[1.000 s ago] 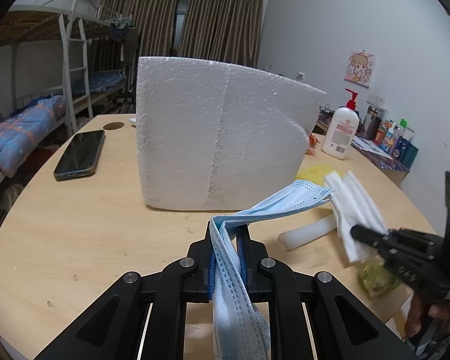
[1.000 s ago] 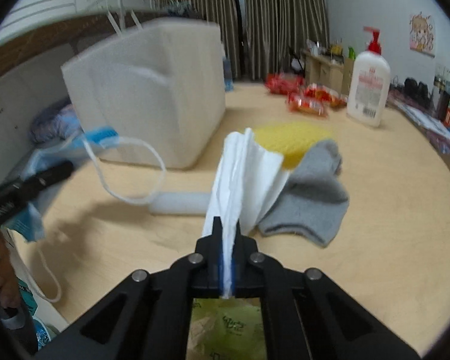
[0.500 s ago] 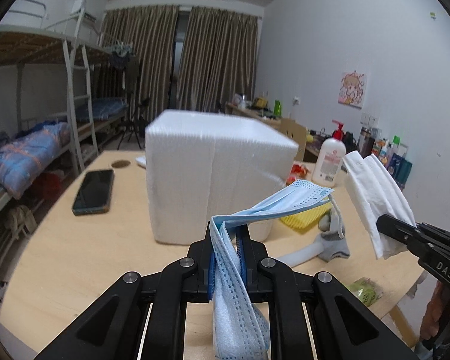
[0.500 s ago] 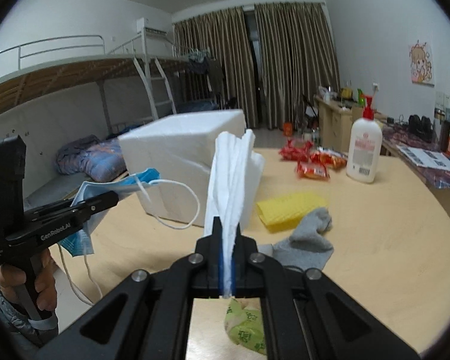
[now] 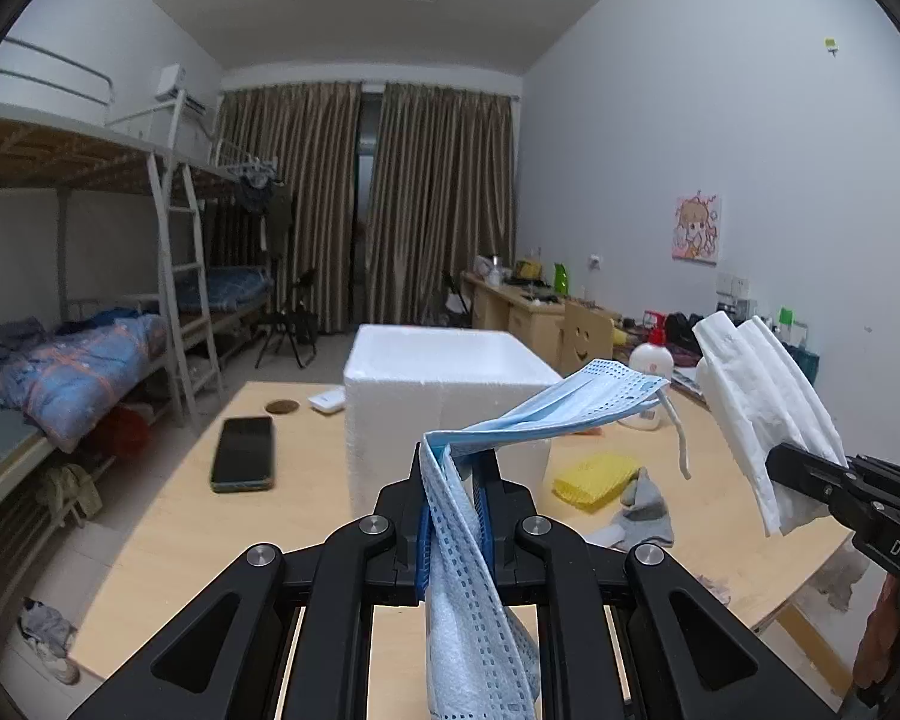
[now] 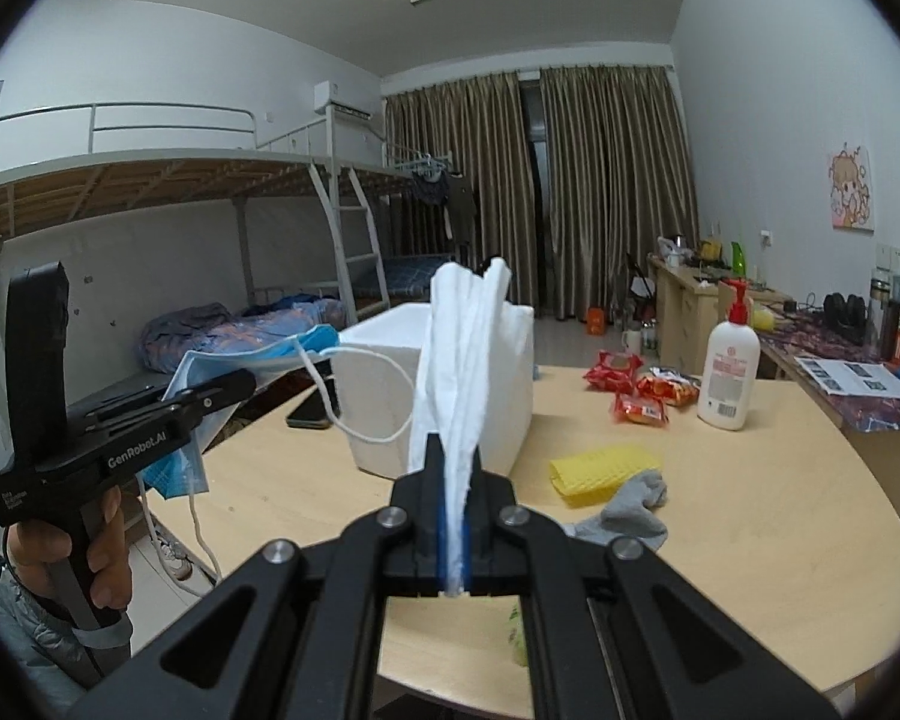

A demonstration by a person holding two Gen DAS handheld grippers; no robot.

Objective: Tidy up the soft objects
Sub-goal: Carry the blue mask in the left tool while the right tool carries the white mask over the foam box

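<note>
Blue mask [image 5: 462, 516] pinched in left tongs [image 5: 455, 468], seemingly raised above table [image 5: 306, 516].

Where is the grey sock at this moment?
The grey sock lies on the wooden table, touching the near edge of the yellow cloth, right of the white foam box in both wrist views; neither gripper holds it.

Both hand-held grippers, left [image 5: 453, 468] and right [image 6: 453, 468], are clamped, raised, angled slightly downward.
</note>
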